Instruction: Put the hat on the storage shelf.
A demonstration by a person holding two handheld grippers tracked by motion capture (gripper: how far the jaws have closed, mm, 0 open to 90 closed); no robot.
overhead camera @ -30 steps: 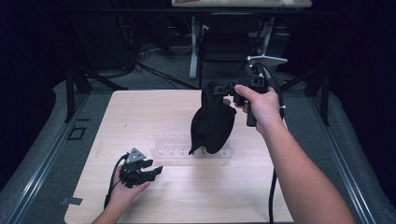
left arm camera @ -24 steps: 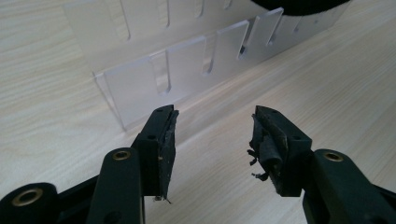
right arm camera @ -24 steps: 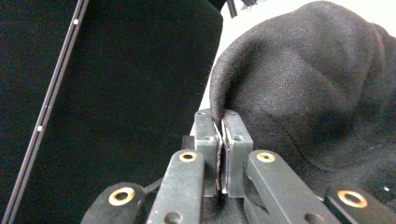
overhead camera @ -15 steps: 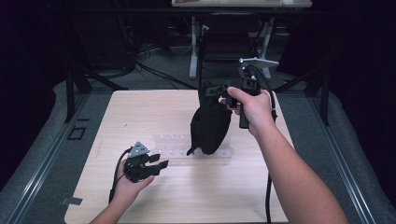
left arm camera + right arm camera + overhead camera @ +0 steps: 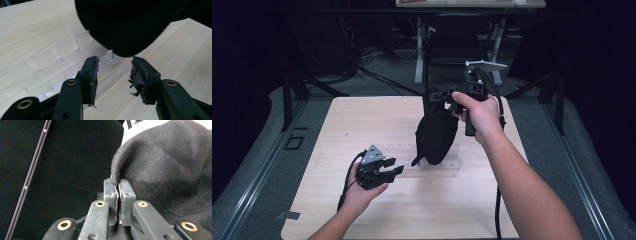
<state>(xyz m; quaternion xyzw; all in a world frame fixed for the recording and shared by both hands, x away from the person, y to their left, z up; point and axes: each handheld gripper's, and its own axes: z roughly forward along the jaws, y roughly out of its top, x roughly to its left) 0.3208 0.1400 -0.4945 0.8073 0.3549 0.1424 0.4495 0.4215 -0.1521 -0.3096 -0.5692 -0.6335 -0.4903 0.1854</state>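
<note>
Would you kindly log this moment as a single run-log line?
right tongs: shut on black cloth bag, held up | left tongs: open, just closing, nothing between | clear plastic rack: on table

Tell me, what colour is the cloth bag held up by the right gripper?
The cloth bag is black, with a fine woven texture; the right gripper view shows it best.

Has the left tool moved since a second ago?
Yes. The left tool has shifted slightly right along the table, toward the black cloth; its jaws have been closing, nothing between them.

No text, label, brand, number or sign can be read on anything in these views.
</note>
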